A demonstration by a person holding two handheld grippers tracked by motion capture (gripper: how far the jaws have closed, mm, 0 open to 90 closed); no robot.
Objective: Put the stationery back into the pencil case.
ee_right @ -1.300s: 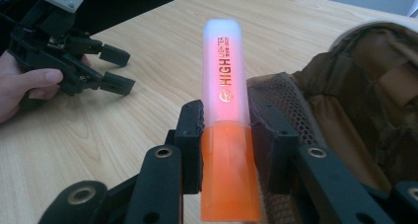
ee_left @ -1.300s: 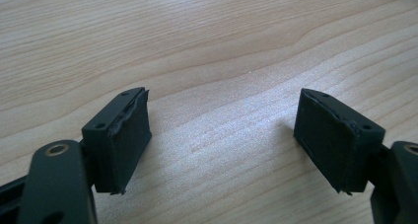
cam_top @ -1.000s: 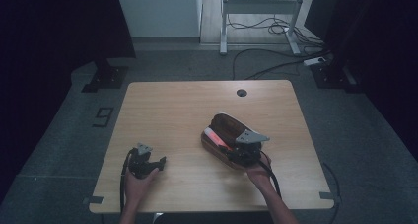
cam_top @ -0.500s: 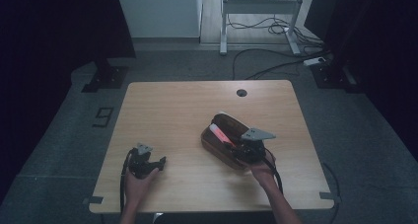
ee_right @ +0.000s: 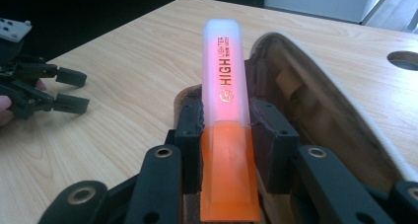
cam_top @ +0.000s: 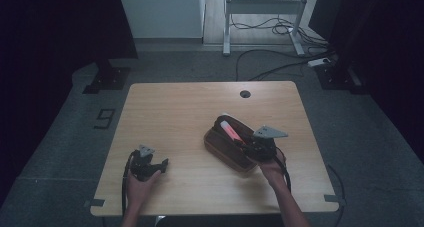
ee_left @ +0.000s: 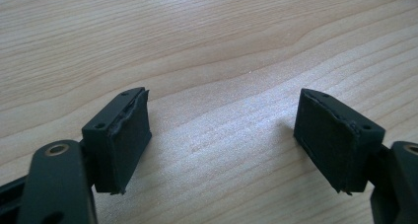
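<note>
While its jaws press on both sides of an orange highlighter, the right gripper holds the pen just over the open brown case, the pale cap pointing away from the hand and the orange body running back between the jaws. In the high view the right gripper sits at the case's near right end, its grey plate on top, and the highlighter shows as a pink streak along the case's opening. The right hand comes in from the lower edge, forearm angled up and left toward the case.

The left gripper has its jaws wide apart with nothing between them, bare wood under the gap. In the high view the left gripper lies low over the table near the front left corner, held by the left hand, jaws pointing right. It is well apart from the case.

The case lies slantwise right of the table's middle, clear of the edges. The far half of the table is bare wood, save for a round cable hole near the far edge.
</note>
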